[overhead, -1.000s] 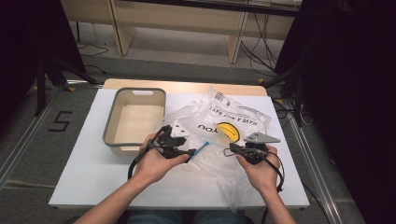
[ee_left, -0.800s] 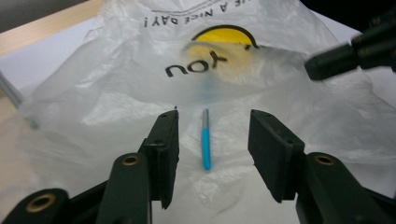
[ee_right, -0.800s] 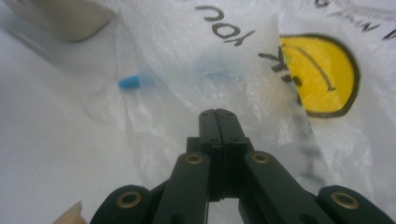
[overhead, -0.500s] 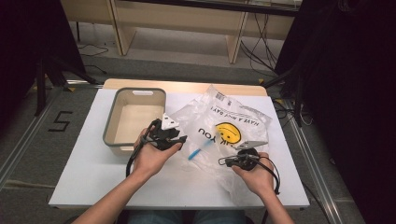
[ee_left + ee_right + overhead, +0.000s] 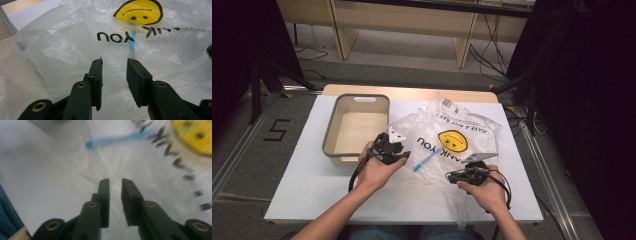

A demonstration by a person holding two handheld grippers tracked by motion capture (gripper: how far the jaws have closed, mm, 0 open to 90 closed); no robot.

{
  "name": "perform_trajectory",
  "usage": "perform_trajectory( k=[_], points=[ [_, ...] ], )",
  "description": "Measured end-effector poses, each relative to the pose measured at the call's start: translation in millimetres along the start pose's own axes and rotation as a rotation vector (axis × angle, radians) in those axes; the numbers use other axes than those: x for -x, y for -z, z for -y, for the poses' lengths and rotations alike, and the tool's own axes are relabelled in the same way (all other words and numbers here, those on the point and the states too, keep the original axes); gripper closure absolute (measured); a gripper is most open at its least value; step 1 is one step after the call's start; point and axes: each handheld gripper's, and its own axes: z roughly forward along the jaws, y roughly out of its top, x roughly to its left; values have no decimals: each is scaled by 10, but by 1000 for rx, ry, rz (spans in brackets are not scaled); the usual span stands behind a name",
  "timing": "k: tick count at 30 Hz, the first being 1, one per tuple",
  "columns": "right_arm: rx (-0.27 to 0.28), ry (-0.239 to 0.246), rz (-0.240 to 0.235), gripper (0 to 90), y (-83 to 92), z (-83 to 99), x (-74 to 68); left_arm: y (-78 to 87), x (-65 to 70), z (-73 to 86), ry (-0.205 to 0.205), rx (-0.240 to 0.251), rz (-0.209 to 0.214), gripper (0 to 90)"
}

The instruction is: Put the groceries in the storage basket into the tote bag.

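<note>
My white table (image 5: 312, 185) carries a grey bin (image 5: 330, 131) just beyond and left of my left claw (image 5: 399, 156), its rim close by my knuckles. A crinkled clear plastic bag (image 5: 472, 125) with a yellow face lies flat ahead of both claws, spreading under my right claw (image 5: 451, 176). A blue stick (image 5: 424, 161) lies between the two claws.

Count on the surface (image 5: 302, 195): one clear plastic bag (image 5: 472, 127) at 1 o'clock, printed with one yellow smiley. One blue stick (image 5: 425, 160) inside it, centre. One grey bin (image 5: 357, 125) at 10 o'clock. Two tongs: left (image 5: 404, 157) at 9, right (image 5: 451, 176) at 5.
</note>
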Motion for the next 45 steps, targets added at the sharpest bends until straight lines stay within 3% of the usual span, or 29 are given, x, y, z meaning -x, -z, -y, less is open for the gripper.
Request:
perform_trajectory(
  k=[4, 8, 10, 13, 19, 22, 25, 35, 45],
  points=[
    [103, -19, 33, 643, 211, -63, 36, 2, 2, 72, -15, -2, 30, 614],
    [127, -51, 87, 577, 315, -42, 102, 5, 28, 131, -23, 10, 46, 574],
    [136, -52, 111, 572, 338, -11, 133, 15, 52, 153, -54, 23, 36, 525],
    [136, -66, 129, 556, 364, 44, 169, 29, 90, 182, -72, 20, 60, 478],
    [131, -100, 182, 519, 437, 125, 270, 66, 131, 249, -113, 29, 69, 406],
    [138, -125, 205, 501, 476, 162, 303, 95, 135, 295, -93, 29, 107, 381],
    [143, -147, 236, 484, 517, 194, 321, 124, 120, 329, -81, 30, 119, 370],
    [111, -231, 323, 432, 579, 326, 426, 186, 88, 408, -68, 31, 115, 366],
    [82, -294, 339, 405, 524, 439, 506, 225, 78, 450, -82, 32, 105, 359]
  ],
)
